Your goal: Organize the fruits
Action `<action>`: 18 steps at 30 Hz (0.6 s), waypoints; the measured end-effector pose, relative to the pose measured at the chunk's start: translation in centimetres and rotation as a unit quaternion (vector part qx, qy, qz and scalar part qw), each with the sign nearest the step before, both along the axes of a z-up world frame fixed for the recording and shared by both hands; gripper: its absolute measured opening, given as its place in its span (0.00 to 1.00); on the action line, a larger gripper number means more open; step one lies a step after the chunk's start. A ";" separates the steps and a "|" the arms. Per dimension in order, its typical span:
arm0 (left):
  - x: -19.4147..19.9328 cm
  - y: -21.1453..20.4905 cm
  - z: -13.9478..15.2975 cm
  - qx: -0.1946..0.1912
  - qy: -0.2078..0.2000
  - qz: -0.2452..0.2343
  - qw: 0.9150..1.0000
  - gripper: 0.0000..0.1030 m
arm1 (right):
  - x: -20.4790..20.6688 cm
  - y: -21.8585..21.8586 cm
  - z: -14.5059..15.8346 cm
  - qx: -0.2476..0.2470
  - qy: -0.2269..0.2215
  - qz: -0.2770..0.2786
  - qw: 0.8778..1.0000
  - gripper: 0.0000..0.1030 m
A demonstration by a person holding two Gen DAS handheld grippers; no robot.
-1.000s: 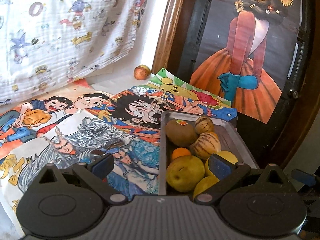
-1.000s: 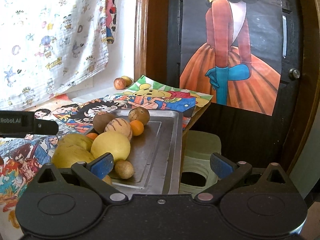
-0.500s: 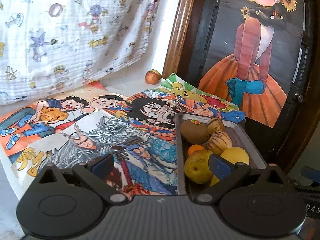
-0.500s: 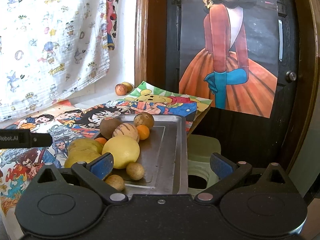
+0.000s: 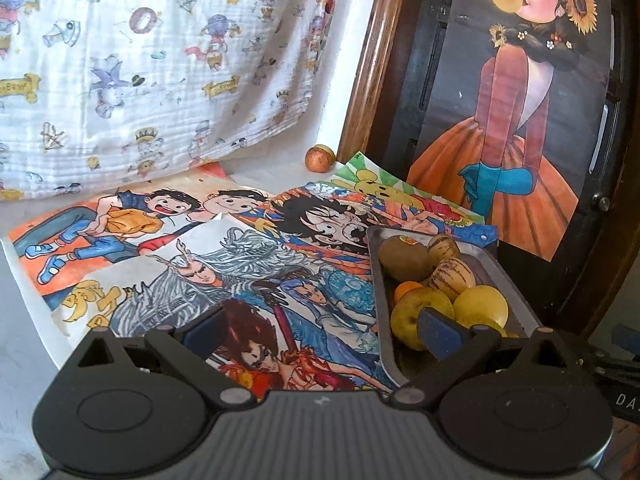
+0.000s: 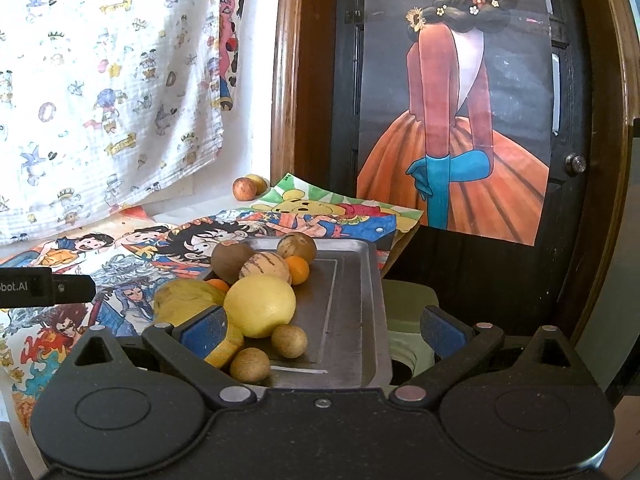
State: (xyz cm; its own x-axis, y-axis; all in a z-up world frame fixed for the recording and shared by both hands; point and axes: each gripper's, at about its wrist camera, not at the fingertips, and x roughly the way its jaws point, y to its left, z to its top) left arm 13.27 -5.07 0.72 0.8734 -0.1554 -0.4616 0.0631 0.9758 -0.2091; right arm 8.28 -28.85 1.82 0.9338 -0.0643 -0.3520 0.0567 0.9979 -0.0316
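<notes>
Tray (image 6: 352, 320) overhangs table edge; right half bare.

My white table (image 5: 24, 280) is covered with colourful cartoon drawings (image 5: 224, 264); the metal tray (image 6: 352, 320) rests on them at its right edge, two small fruits (image 6: 248, 188) in the back corner

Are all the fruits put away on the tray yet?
Almost. Most fruits sit piled on the metal tray. Both the left gripper and right gripper are open and empty. Two small fruits are still off the tray, by the wall at the back of the table.
</notes>
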 end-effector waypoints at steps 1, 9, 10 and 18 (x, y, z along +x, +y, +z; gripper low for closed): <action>-0.1 0.1 0.0 0.000 -0.002 0.001 1.000 1.00 | -0.1 0.1 0.0 0.000 -0.002 -0.001 1.000 0.99; -1.3 1.3 -0.1 -0.001 -0.014 0.007 1.000 1.00 | -1.4 1.4 -0.1 0.005 -0.019 -0.013 1.000 0.99; -1.5 1.5 -0.1 -0.001 -0.016 0.008 1.000 1.00 | -1.6 1.6 -0.1 0.006 -0.021 -0.015 1.000 0.99; -3.1 3.3 -0.3 -0.005 -0.033 0.015 0.999 1.00 | -3.0 4.0 -0.2 0.008 -0.033 -0.022 0.999 0.99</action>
State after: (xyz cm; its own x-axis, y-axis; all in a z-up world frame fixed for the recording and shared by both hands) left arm 10.13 -1.73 0.38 0.9063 -0.1324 -0.4014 0.0477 0.9756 -0.2143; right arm 5.33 -24.81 1.60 0.9511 -0.1008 -0.2920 0.1020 0.9947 -0.0109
